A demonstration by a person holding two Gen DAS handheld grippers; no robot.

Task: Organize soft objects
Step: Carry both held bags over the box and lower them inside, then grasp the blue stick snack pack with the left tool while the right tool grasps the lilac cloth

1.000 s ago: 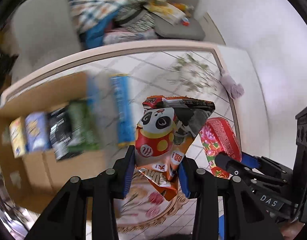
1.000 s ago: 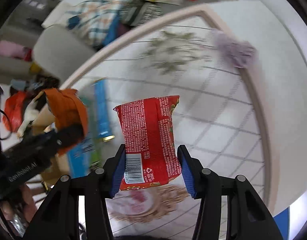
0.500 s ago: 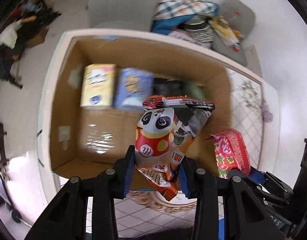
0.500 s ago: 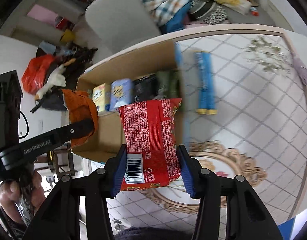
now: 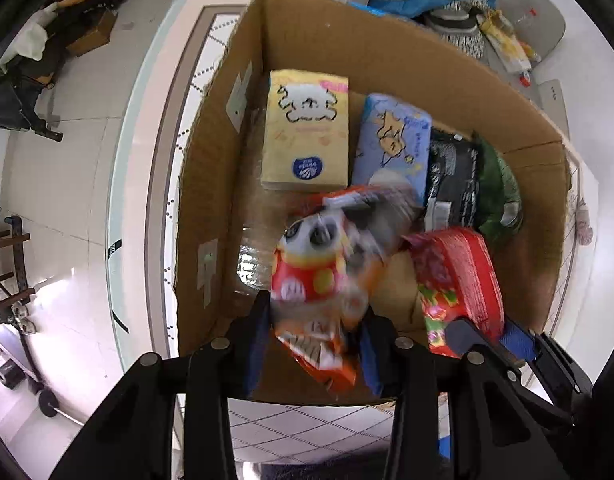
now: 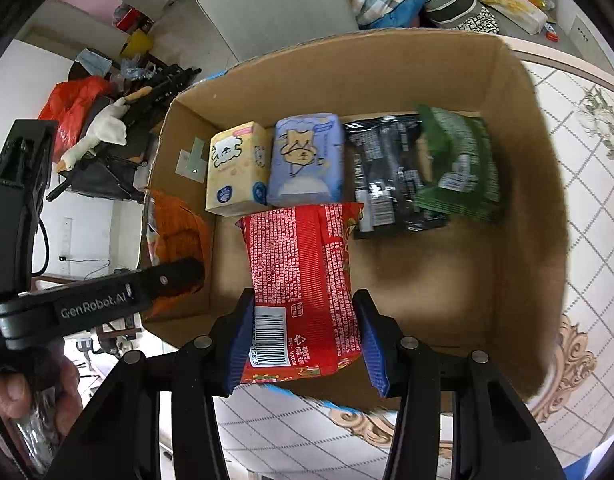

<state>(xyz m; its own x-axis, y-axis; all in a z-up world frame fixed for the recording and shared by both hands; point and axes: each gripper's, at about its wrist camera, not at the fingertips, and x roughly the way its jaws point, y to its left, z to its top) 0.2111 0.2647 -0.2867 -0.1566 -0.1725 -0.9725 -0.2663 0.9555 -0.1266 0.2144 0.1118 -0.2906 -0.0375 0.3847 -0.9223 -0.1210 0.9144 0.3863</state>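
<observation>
Left tongs (image 5: 313,344) clamped on a blurred orange panda-print snack bag (image 5: 327,276), right tongs (image 6: 303,340) pinching a glossy red foil packet (image 6: 303,276), both over the open brown cardboard box (image 6: 523,184). Inside along the far wall: yellow tissue pack (image 6: 237,168), pale blue tissue pack (image 6: 307,164), black sachet bundle (image 6: 387,176), green foil bag (image 6: 457,164). Box on the patterned bench (image 6: 587,136).

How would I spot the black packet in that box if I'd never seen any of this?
Find the big open cardboard box on the patterned table. Along its far wall lies a row of four soft packs. The black packet is third from the left, between the pale blue tissue pack and the green packet that overlaps its edge; it is the only dark one.
</observation>
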